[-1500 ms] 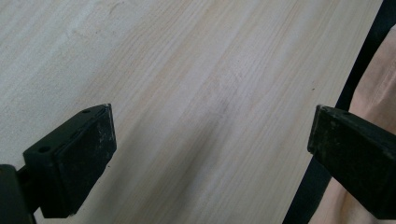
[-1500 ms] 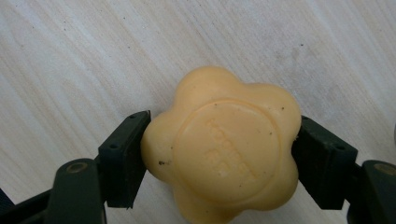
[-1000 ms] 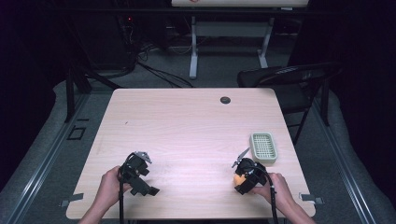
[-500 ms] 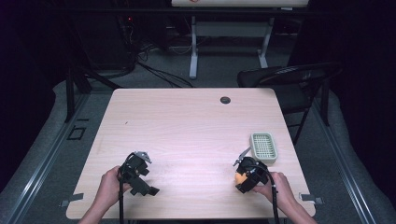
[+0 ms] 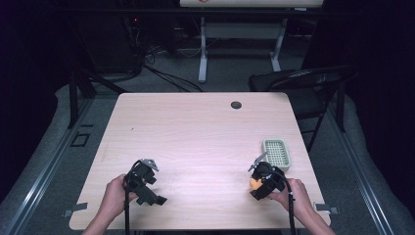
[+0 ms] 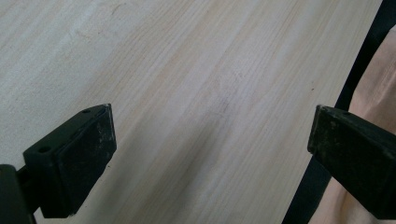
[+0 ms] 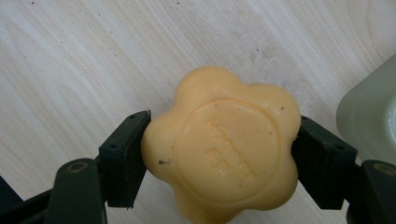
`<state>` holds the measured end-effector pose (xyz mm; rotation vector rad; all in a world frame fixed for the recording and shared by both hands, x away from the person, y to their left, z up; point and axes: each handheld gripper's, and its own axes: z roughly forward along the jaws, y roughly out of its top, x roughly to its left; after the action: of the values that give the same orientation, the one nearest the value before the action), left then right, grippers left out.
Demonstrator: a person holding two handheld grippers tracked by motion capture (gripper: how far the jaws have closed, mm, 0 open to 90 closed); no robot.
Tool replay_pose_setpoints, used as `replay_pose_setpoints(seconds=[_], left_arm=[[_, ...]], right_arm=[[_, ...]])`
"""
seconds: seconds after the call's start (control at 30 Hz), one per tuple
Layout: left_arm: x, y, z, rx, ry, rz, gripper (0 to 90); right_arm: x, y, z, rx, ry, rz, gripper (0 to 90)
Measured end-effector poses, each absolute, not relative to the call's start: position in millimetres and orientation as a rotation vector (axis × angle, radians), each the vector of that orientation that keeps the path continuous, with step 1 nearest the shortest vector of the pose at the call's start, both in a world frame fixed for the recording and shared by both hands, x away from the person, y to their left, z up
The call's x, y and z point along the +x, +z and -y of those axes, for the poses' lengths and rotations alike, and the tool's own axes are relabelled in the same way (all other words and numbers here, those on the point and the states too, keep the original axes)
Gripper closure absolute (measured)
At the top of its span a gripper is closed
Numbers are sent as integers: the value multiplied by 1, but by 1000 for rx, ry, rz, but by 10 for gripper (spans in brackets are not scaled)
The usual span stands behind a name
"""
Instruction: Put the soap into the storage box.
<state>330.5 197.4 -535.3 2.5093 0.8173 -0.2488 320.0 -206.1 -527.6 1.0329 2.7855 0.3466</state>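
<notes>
An orange flower-shaped soap bar (image 7: pixel 222 144) sits clamped between both pads of my right gripper (image 7: pixel 219 161), just above the wooden table (image 7: pixel 93 70). From above, that gripper (image 5: pixel 262 180) is near the table's front right with the soap (image 5: pixel 254 184) showing orange at its tip. A pale green soap dish (image 5: pixel 276 153) with a slotted top lies just beyond it, and its rim (image 7: pixel 369 116) shows at the right edge of the right gripper view. My left gripper (image 5: pixel 143 182) rests at the front left, jaws wide apart (image 6: pixel 210 154) over bare wood.
A small dark round grommet (image 5: pixel 236 105) sits near the table's far edge. A folding chair (image 5: pixel 303 81) stands beyond the far right corner. The table's front edge (image 6: pixel 327 158) runs close to the left gripper.
The right gripper with the soap has shifted slightly toward the soap dish. The left gripper has not moved.
</notes>
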Motion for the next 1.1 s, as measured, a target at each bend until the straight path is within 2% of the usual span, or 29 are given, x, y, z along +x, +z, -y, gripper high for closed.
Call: replay_pose_setpoints(seconds=[1.1], left_arm=[[331, -536, -197, 2509, -252, -815, 13]], right_arm=[[326, -515, 231, 1127, 360, -2724, 268]])
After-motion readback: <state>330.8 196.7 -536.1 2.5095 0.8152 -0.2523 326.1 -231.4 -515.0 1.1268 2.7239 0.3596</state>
